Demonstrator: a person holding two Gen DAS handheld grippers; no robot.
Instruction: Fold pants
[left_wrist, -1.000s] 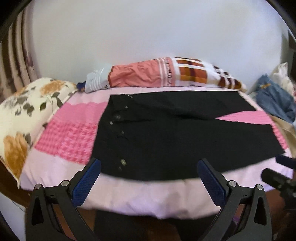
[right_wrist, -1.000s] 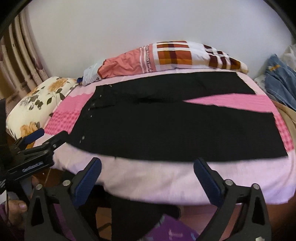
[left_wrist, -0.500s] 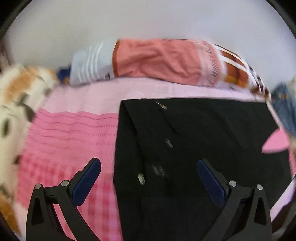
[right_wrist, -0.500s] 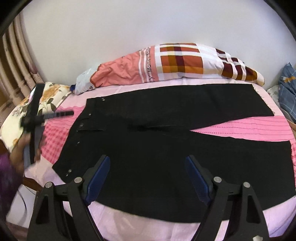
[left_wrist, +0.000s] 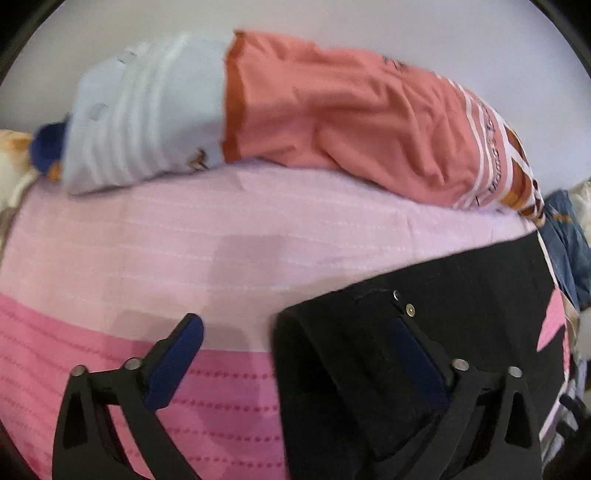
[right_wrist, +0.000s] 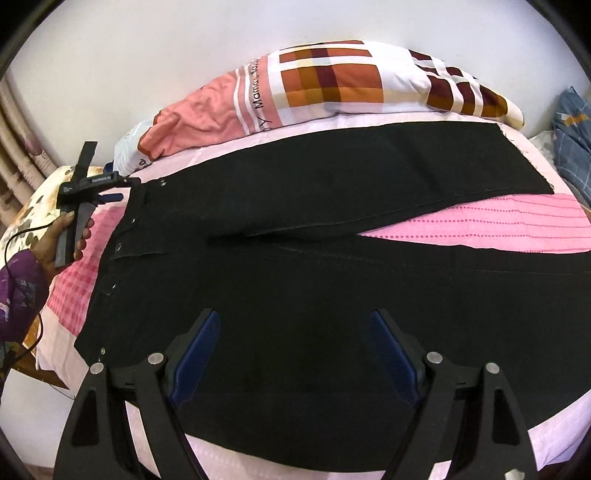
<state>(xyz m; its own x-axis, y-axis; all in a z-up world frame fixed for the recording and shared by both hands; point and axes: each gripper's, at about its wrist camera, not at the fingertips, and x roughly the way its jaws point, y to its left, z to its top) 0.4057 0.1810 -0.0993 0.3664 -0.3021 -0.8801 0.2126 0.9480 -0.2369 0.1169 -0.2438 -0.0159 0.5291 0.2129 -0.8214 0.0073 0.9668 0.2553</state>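
Observation:
Black pants (right_wrist: 295, 258) lie flat on the pink bedspread (right_wrist: 498, 225), waistband to the left and the two legs spread in a V to the right. My left gripper (left_wrist: 295, 325) hovers at the far corner of the waistband (left_wrist: 332, 350). Its jaws are closing, one finger (left_wrist: 173, 362) over the bedspread and the other over the black cloth, with the pads clear of the cloth. In the right wrist view the left gripper (right_wrist: 122, 189) sits in a hand (right_wrist: 62, 240) at that corner. My right gripper (right_wrist: 294, 317) stands open above the near leg, holding nothing.
A rolled pink, white and plaid quilt (right_wrist: 332, 85) lies along the back wall. A floral pillow (right_wrist: 33, 206) sits at the left end of the bed, and blue denim clothes (right_wrist: 572, 140) at the right. The bed's near edge (right_wrist: 258, 465) runs below my right gripper.
The left gripper swept forward and down across the bed to the far waistband corner, and its jaws narrowed. The right gripper moved forward over the near leg, and its jaws also narrowed a little.

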